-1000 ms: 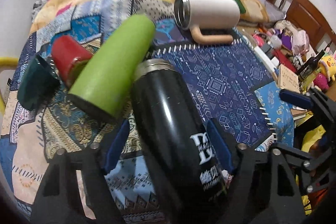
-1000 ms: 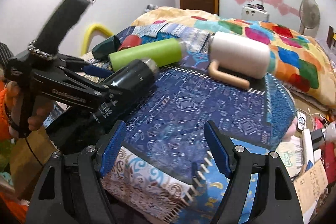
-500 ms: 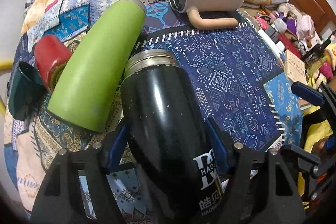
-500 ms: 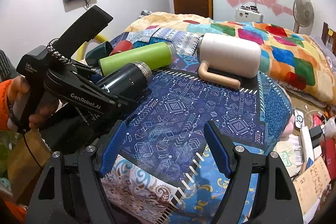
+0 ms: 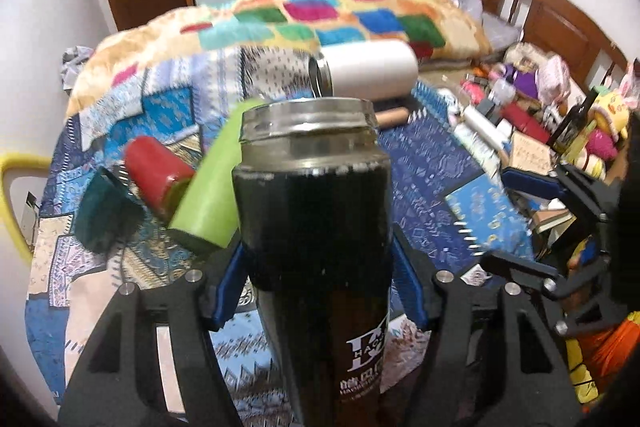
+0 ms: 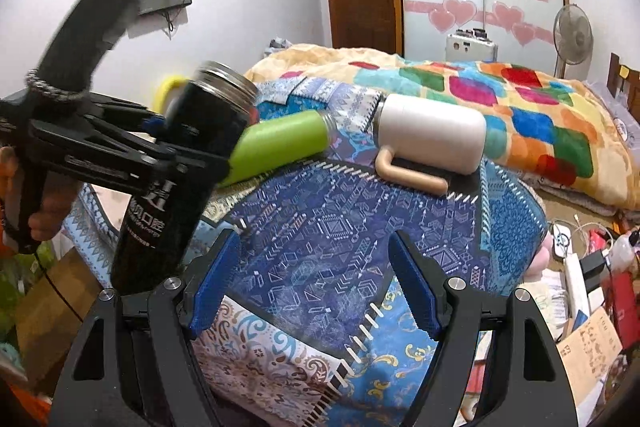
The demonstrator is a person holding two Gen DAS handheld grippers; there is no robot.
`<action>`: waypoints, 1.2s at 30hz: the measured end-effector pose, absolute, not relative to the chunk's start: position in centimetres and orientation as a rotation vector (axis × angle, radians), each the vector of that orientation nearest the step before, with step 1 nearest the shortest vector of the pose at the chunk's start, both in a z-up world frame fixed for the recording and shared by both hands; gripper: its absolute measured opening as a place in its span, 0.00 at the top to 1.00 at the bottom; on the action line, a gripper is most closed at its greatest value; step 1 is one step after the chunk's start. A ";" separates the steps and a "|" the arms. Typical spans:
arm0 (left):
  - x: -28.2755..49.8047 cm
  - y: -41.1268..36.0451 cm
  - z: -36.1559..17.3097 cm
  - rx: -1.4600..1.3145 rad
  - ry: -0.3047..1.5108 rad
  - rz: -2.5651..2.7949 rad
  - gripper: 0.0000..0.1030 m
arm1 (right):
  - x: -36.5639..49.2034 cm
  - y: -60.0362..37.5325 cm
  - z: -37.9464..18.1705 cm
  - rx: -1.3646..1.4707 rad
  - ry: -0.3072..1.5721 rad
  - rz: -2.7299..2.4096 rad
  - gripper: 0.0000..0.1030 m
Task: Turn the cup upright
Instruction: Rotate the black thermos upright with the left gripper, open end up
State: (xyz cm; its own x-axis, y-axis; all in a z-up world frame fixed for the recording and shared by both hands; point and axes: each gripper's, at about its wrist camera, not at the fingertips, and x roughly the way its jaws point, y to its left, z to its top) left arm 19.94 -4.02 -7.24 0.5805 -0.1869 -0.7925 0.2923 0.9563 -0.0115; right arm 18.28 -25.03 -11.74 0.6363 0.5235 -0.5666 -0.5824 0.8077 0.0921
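Note:
My left gripper (image 5: 318,287) is shut on a black flask (image 5: 320,247) with a steel threaded mouth and white lettering. It holds the flask in the air, steeply tilted with the open mouth up. The right wrist view shows the same flask (image 6: 188,163) gripped at mid-body by the left gripper (image 6: 168,141), off the patterned cloth. My right gripper (image 6: 310,287) is open and empty over the blue patterned cloth (image 6: 340,235), to the right of the flask.
On the cloth lie a green bottle (image 6: 280,143), a white mug with a tan handle (image 6: 430,139), a red cup (image 5: 158,173) and a dark teal cup (image 5: 100,211). A colourful quilt (image 6: 520,115) lies behind. Clutter covers the floor at the right (image 5: 560,131).
My left gripper has lifted the black flask off the cloth and tipped it from lying almost flat to steeply raised, mouth up. My right gripper has stayed open in about the same place.

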 end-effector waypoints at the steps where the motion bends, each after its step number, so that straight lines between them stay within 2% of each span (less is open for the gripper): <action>1: 19.3 -3.7 -6.6 0.116 0.888 -0.278 0.37 | 18.2 -25.0 -11.6 -0.102 0.608 0.632 0.28; 9: 16.1 -2.5 -2.7 0.095 0.746 -0.278 0.38 | 17.5 -24.8 -9.9 -0.106 0.551 0.625 0.27; 17: 17.5 -2.3 -1.3 0.065 0.682 -0.286 0.38 | 17.5 -24.5 -9.4 -0.110 0.528 0.608 0.26; 30: 19.6 -3.0 -4.8 0.028 0.760 -0.330 0.38 | 18.6 -24.5 -10.5 -0.098 0.554 0.607 0.26; 36: 19.2 -3.9 -5.1 0.062 0.714 -0.336 0.38 | 18.9 -24.2 -11.0 -0.093 0.570 0.611 0.26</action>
State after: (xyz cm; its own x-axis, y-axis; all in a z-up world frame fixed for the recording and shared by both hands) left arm 19.22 -3.94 -5.15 0.7046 -0.2813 -0.6514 0.3233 0.9445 -0.0581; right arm 18.95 -24.16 -10.98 0.6709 0.5162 -0.5324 -0.5664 0.8201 0.0815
